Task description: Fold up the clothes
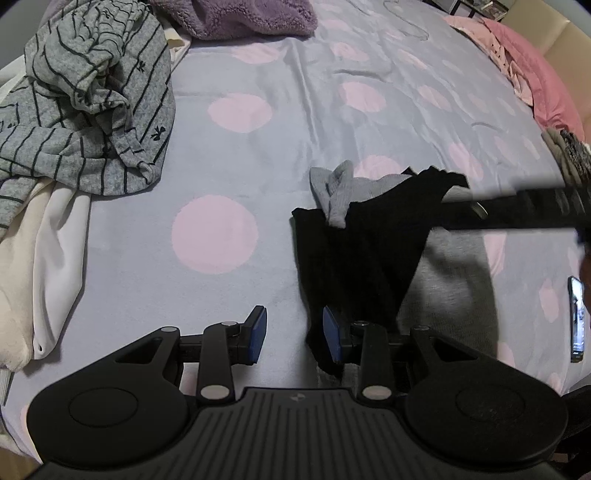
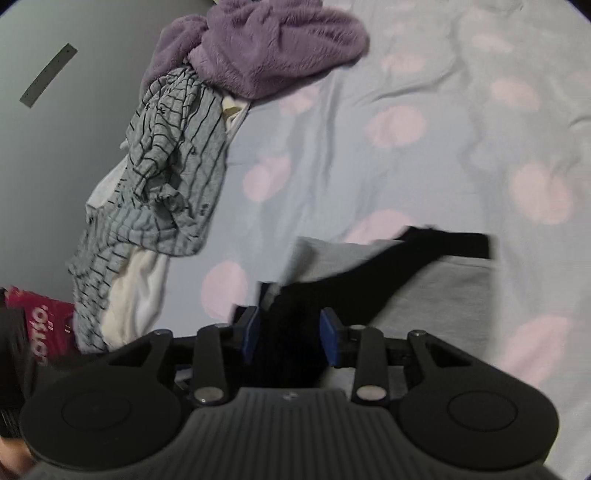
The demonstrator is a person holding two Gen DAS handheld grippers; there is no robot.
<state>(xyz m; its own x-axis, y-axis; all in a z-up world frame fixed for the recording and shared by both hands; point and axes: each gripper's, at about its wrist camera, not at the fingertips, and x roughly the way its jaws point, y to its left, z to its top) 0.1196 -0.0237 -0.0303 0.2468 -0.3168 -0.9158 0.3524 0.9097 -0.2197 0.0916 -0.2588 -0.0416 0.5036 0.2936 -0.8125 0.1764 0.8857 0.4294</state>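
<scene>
A black garment [image 1: 362,251] lies crumpled on a grey garment [image 1: 454,280] on the dotted bedsheet [image 1: 221,166]. A grey ribbed piece [image 1: 338,195] pokes up at its far edge. My left gripper [image 1: 293,334] stands open over bare sheet, and its right pad touches the black garment's near left edge. My right gripper [image 2: 290,338] is open, with the black garment [image 2: 332,288] lying between and beneath its blue pads. The grey garment [image 2: 443,295] spreads to the right. In the left wrist view the right gripper's body is a blurred dark bar [image 1: 517,210] reaching in from the right.
A grey striped garment [image 1: 92,110] is heaped on a white one [image 1: 44,258] at the left, with purple fleece [image 1: 251,14] behind. Pink bedding [image 1: 535,74] lies far right. A phone [image 1: 576,317] rests at the right edge. A red package [image 2: 40,321] sits beside the bed.
</scene>
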